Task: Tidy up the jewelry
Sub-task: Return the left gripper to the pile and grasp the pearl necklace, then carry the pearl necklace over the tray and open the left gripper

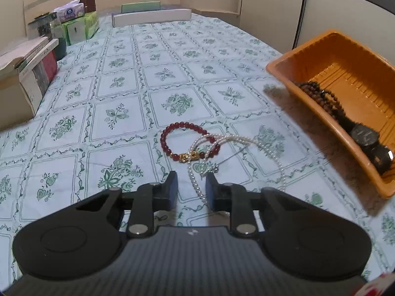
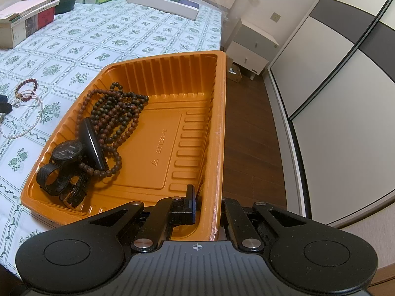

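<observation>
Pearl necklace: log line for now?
left hand-held gripper open over pearl necklace | right hand-held gripper grips orange tray | red bracelet tabled

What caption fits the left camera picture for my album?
Open left gripper over a pearl necklace beside a red bead bracelet.

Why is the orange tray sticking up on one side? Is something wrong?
The orange tray is tilted because the right gripper is clamped on its rim, lifting it. Also, the pearl necklace lies tangled over the red bracelet on the tablecloth, outside the tray.
</observation>
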Demonstrator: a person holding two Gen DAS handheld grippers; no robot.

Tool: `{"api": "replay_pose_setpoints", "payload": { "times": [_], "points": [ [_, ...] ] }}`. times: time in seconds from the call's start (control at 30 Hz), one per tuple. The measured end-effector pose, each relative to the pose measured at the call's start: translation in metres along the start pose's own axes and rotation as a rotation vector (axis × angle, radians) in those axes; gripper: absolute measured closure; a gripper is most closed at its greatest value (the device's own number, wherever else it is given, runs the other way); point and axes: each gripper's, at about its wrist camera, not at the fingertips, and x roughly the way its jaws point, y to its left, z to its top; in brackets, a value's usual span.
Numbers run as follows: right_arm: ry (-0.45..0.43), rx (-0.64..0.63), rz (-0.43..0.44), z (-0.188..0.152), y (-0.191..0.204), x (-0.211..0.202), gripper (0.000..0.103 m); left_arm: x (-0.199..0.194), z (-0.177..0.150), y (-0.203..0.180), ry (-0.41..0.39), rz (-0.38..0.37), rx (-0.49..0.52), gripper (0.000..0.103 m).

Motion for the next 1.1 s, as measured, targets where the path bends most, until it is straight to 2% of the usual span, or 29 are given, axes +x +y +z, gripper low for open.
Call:
{"api": "replay_pose_setpoints", "payload": {
  "times": [0.03,0.1,0.3,0.73,1.1],
  "points": [
    [0.0,0.0,-0.001,0.0,0.0,0.0,0.099,0.0,0.0,0.0,0.002,0.004,0.007,0.084],
    [0.001,0.001,-0.001,-0.001,0.0,0.0,0.099,0.0,0.002,0.001,0.012,-0.002,0.012,0.101],
    [0.0,0.002,-0.002,-0.003,-0.001,0.001,0.099,-0.012,0.011,0.007,0.003,-0.008,0.03,0.101],
    [0.0,0.001,-0.003,-0.006,-0.001,0.001,0.099,-0.079,0.083,0.013,-0.172,-0.068,0.086,0.101],
    [0.001,0.0,-0.003,-0.005,-0.001,0.001,0.099,-0.11,0.129,0.009,-0.245,-0.107,0.117,0.101]
  ]
}}
